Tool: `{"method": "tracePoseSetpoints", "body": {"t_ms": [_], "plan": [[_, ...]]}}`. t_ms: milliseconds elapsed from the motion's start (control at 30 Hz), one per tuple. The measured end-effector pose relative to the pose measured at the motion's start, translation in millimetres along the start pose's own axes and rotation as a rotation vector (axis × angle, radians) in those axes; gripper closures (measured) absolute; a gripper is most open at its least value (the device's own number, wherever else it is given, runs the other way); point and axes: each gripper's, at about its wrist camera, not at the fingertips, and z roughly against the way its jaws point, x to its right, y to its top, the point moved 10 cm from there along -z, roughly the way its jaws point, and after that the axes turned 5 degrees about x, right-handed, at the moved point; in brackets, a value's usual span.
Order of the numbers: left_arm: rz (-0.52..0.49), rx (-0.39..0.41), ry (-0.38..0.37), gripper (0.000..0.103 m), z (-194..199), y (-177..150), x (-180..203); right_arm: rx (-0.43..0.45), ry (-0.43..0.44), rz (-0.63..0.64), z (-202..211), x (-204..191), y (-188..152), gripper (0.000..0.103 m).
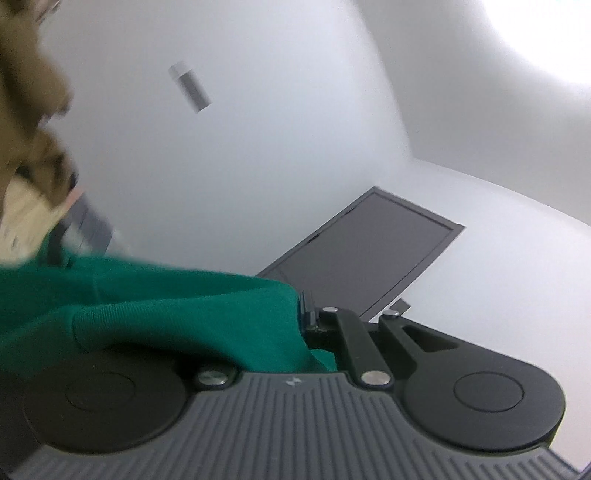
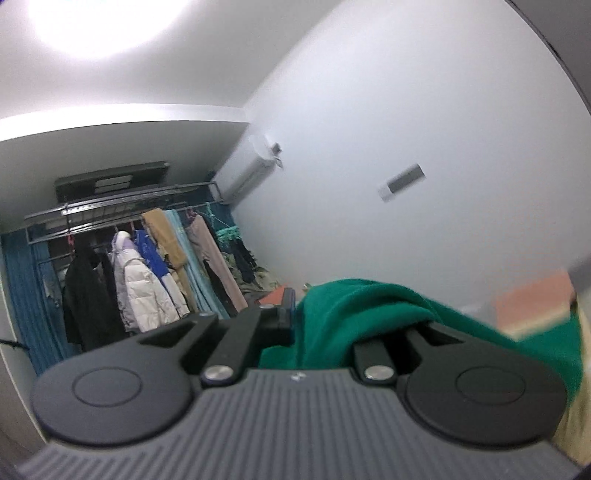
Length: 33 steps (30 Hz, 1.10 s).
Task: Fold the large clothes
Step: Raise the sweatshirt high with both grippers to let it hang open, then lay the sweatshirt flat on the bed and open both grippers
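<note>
A green knitted garment [image 1: 155,314] hangs in the air between the two tongs, pinched at one edge by each. In the left wrist view the ribbed cloth bunches over the left-hand side of the tool and runs into the left tongs [image 1: 303,314], which are clenched on it with only the dark fingertips [image 1: 308,304] showing past the fold. From there the fabric stretches away to the left of the picture, toward the blurred person in a pale patterned sleeve [image 1: 26,210] at the frame's edge.

In the right wrist view the same green knitted garment [image 2: 354,306] drapes over the right-hand finger and falls off toward the lower right of the picture; the right tongs [image 2: 295,310] are clenched on its edge, the left-hand dark finger [image 2: 286,306] standing bare beside the cloth.

Behind the left tongs are a white wall, a small grey wall-mounted remote holder [image 1: 190,90] and a dark rectangular panel [image 1: 369,251] set in the ceiling or wall. Behind the right tongs stand a metal clothes rack [image 2: 122,206] hung with coats and trousers, blue curtains [image 2: 22,291], a white air conditioner [image 2: 245,171] high on the wall, and a bright ceiling light [image 2: 103,22].
</note>
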Motion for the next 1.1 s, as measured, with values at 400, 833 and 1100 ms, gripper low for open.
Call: {"method": "tracePoseSetpoints", "body": {"t_ms": [400,833,1100], "plan": [[-0.238,0.134,-0.173,0.097,-26,144,224,0.21,0.064,0.205,-38,-88,214,0.092],[-0.485,-0.029,0.108,0.096,-163,127,135,0.023,-0.254,0.34,-158,32,204,0.092],[-0.373,-0.206,0.364,0.096,-258,48,-117,-0.161,-0.403,0.205,-220,187,33,0.092]]}}
